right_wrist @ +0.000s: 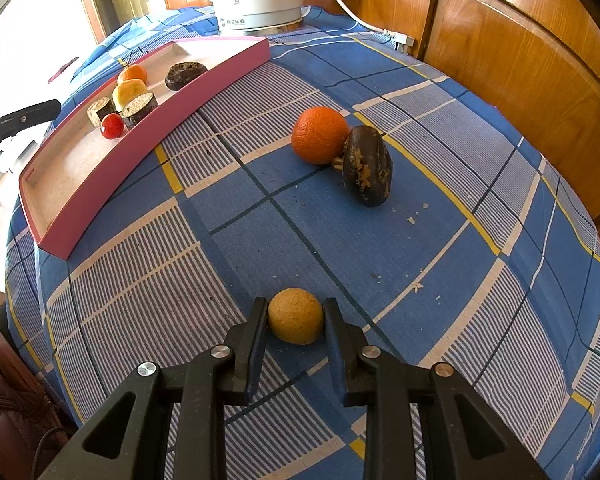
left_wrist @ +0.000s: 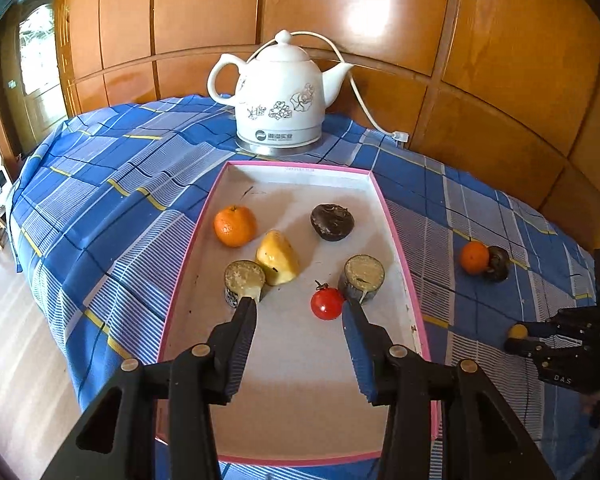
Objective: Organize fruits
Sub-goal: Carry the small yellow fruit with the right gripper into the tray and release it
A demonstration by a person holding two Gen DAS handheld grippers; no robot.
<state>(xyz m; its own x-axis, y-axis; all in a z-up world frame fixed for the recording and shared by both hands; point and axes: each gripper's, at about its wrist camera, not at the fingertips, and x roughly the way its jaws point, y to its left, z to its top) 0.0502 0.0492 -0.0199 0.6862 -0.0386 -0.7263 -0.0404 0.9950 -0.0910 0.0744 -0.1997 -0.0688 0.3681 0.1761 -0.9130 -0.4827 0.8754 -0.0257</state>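
My left gripper (left_wrist: 299,306) hovers open over the pink-rimmed tray (left_wrist: 396,240) with nothing between its fingers. In the tray lie an orange (left_wrist: 235,226), a yellow fruit piece (left_wrist: 278,258), a dark brown fruit (left_wrist: 332,222), two dark-skinned cut stubs (left_wrist: 244,280) (left_wrist: 364,276) and a red tomato (left_wrist: 327,303) close to the right-hand finger. My right gripper (right_wrist: 295,304) is low over the cloth, shut on a small round yellow fruit (right_wrist: 296,316). Beyond it on the cloth, a second orange (right_wrist: 320,135) touches another dark brown fruit (right_wrist: 367,166).
A white ceramic kettle (left_wrist: 280,96) with a cord stands behind the tray's far end. The blue checked cloth (right_wrist: 260,208) covers the table and hangs over its left edge. Wooden wall panels (left_wrist: 500,80) close off the back and right.
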